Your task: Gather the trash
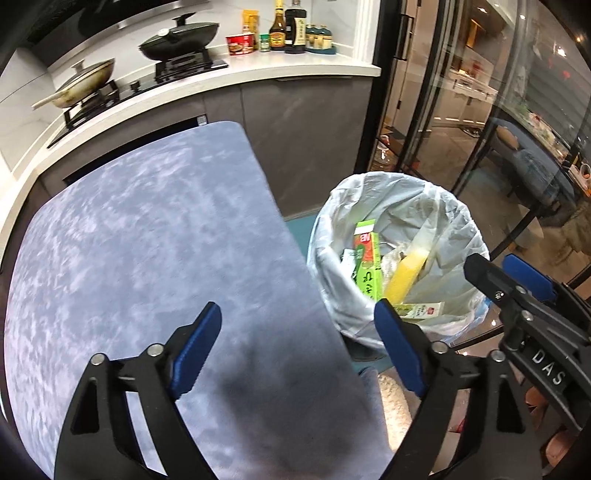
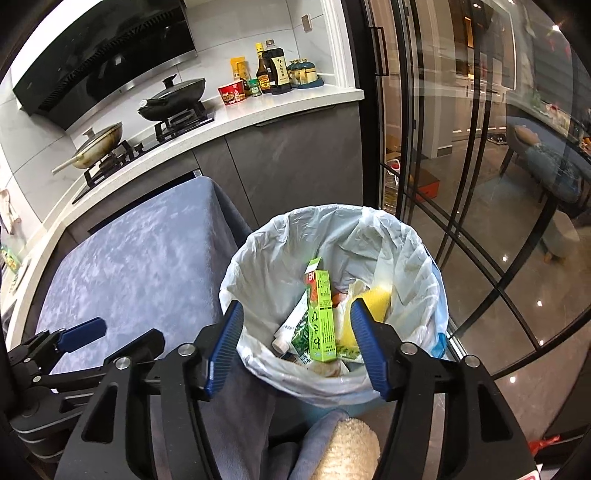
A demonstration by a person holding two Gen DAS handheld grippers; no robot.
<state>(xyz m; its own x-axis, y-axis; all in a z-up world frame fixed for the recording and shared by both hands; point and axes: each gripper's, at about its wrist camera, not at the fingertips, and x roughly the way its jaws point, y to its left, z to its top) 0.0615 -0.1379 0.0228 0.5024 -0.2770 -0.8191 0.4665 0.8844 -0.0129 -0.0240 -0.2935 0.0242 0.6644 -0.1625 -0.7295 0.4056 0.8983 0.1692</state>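
Note:
A trash bin lined with a white plastic bag [image 1: 454,206] [image 2: 406,240] stands on the floor to the right of a table with a blue-grey cloth [image 1: 155,240] [image 2: 140,258]. Inside lie a green carton [image 1: 369,258] [image 2: 322,317], a yellow sponge [image 1: 406,273] [image 2: 378,299], a white tube [image 2: 291,328] and small packets [image 1: 421,309]. My left gripper [image 1: 299,354] is open and empty over the table's right edge. My right gripper [image 2: 297,350] is open and empty above the bin; it also shows in the left wrist view [image 1: 506,273].
A kitchen counter [image 1: 295,68] [image 2: 288,103] runs behind, with two pans [image 1: 181,35] [image 2: 173,98] on a hob, sauce bottles [image 1: 291,26] [image 2: 273,66] and a red noodle cup [image 1: 240,43]. Glass doors with black frames [image 1: 424,110] [image 2: 461,184] stand at the right.

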